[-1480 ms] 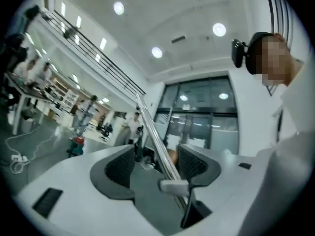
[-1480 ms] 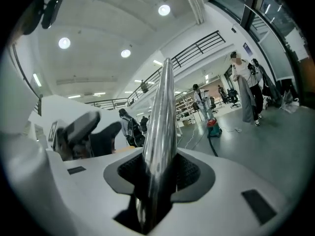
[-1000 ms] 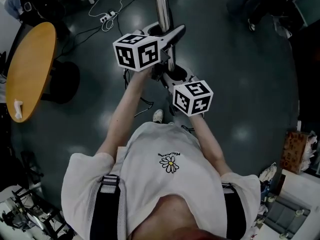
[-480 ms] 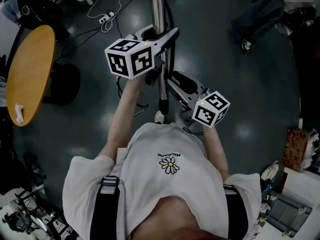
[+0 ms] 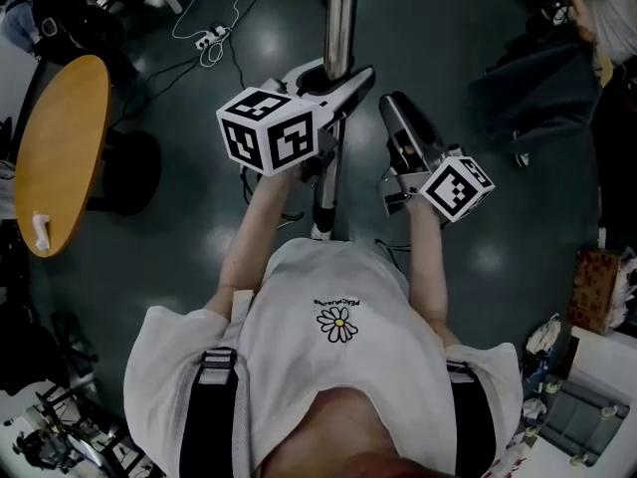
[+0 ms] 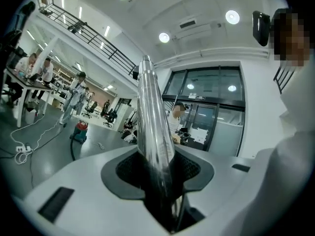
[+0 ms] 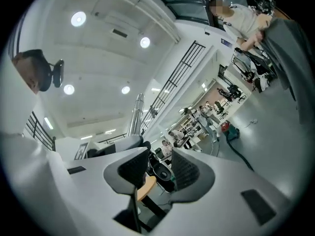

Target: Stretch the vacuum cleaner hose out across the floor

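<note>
Jaws of the left tool (image 5: 336, 86) are closing on the vacuum cleaner's metal tube (image 5: 339, 3)
The right tool (image 5: 392, 108) hangs just beside it, jaws apart and empty; the shirt (image 5: 338, 361) lettering is illegible.

The dark, glossy floor (image 5: 478, 167) carries a white power strip (image 5: 211, 38) at upper left, a round table (image 5: 60, 147) at left and a cardboard box (image 5: 589, 289) at the right edge.

Two grippers: the left gripper (image 5: 343, 78), its jaws closing with the one metal tube (image 5: 341, 3) between them, and the right gripper (image 5: 395, 110). One round table (image 5: 60, 147) at nine o'clock, one power strip (image 5: 212, 38) at eleven, one cardboard box (image 5: 587, 292) at four. One red vacuum cleaner (image 6: 78, 130).
</note>
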`<state>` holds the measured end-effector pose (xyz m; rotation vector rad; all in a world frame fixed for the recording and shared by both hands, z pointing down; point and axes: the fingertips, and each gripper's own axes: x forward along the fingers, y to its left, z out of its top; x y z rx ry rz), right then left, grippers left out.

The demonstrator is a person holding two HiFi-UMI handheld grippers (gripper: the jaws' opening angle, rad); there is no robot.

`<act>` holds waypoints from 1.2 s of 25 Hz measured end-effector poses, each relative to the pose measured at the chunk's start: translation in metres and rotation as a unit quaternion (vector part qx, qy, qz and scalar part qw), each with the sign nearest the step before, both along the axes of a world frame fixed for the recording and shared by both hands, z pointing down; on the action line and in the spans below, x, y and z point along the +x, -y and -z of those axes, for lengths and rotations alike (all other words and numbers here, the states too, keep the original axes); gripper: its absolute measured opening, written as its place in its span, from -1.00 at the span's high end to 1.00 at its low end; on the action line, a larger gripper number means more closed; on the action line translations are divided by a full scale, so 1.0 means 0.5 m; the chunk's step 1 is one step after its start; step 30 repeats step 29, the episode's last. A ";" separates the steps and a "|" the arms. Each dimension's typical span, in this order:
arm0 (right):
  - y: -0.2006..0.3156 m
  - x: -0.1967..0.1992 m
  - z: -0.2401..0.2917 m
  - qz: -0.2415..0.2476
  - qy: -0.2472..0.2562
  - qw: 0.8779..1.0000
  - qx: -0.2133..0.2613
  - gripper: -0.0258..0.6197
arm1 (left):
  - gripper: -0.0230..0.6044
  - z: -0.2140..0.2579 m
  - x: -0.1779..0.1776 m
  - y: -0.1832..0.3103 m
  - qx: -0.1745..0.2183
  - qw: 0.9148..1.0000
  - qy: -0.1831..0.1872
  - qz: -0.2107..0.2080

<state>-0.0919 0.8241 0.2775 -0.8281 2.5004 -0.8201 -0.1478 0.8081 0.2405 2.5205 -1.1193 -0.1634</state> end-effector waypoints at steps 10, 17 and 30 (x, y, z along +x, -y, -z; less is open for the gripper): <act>-0.008 0.039 -0.006 -0.064 -0.051 0.997 0.013 0.85 | 0.41 -0.018 0.022 -0.012 -0.014 1.000 -0.015 -0.012; -0.010 0.048 -0.008 -0.068 -0.060 0.996 0.016 0.85 | 0.41 -0.020 0.039 -0.010 -0.013 1.000 -0.010 -0.016; -0.004 0.036 -0.011 -0.063 -0.063 0.996 0.010 0.87 | 0.42 -0.022 0.029 -0.003 -0.026 0.999 -0.019 -0.011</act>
